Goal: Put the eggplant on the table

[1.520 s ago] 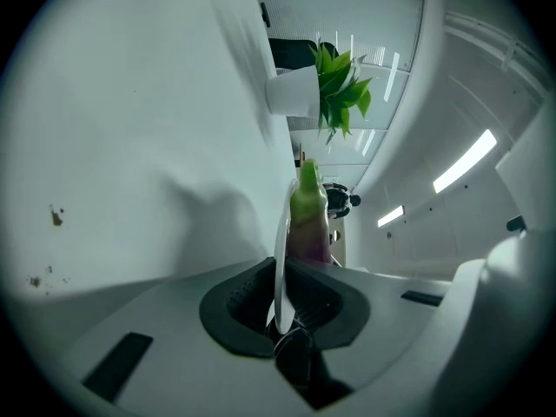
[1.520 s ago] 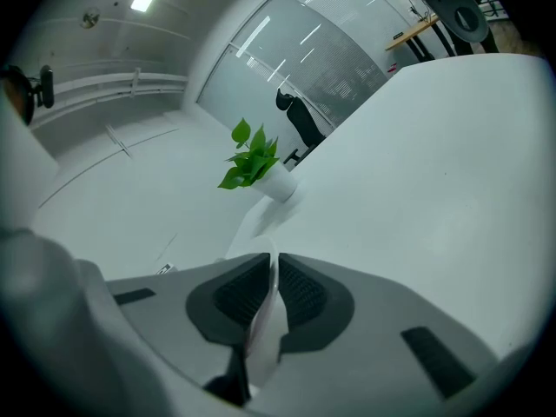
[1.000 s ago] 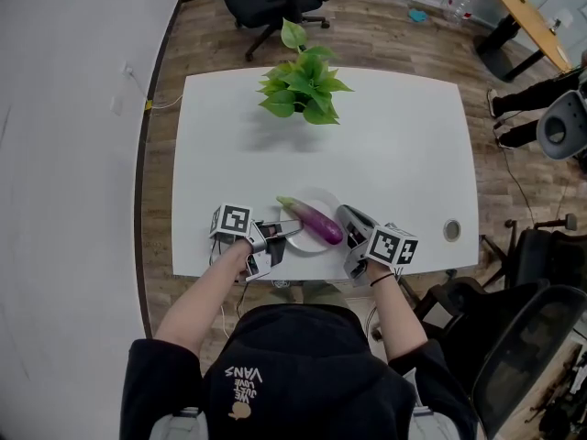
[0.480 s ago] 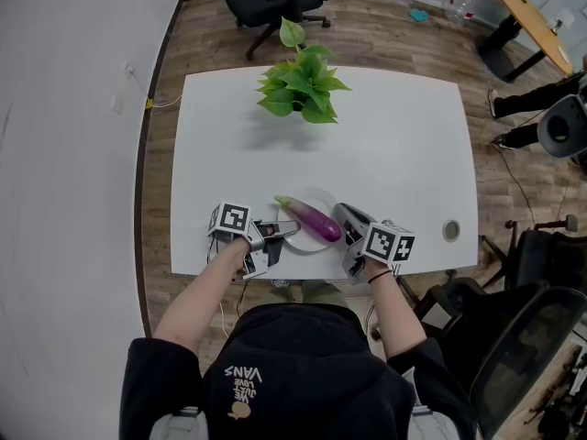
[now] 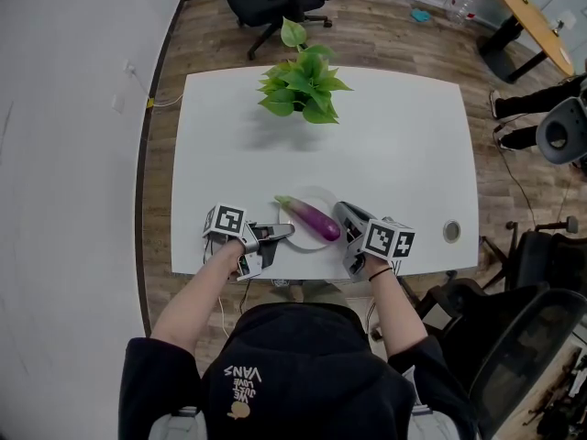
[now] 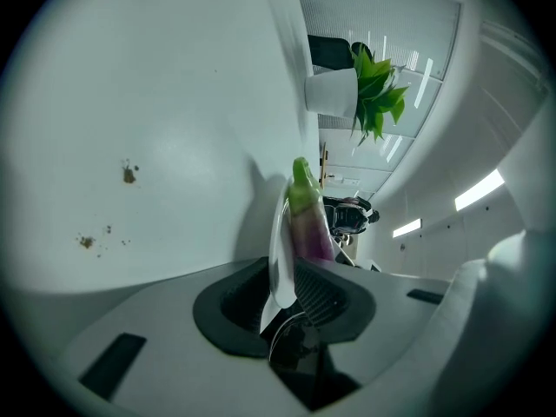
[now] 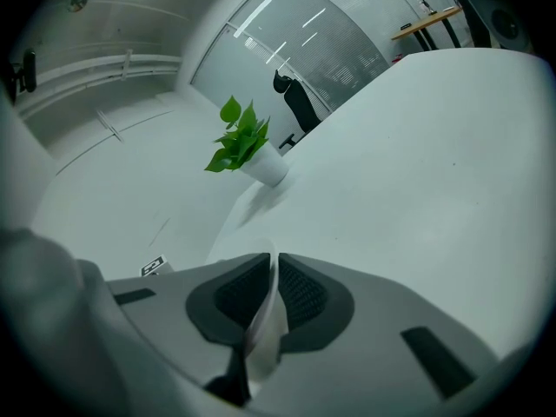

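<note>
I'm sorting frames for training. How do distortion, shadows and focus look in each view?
Head view: evenly lit and sharp, room edges bowed, the plant casting a soft shadow on the table. Left gripper view: heavy fisheye, dark corners, eggplant and plate fairly sharp. Right gripper view: same fisheye, the plate rim nearest the lens blurred.

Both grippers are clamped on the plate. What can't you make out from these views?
- Head view: whether the plate rests on the table or is lifted; the steep downward angle hides any gap.
- Left gripper view: the near end of the eggplant, behind a jaw of the left gripper.
- Right gripper view: the eggplant does not show, only the plate's rim, edge-on in the right gripper.
</note>
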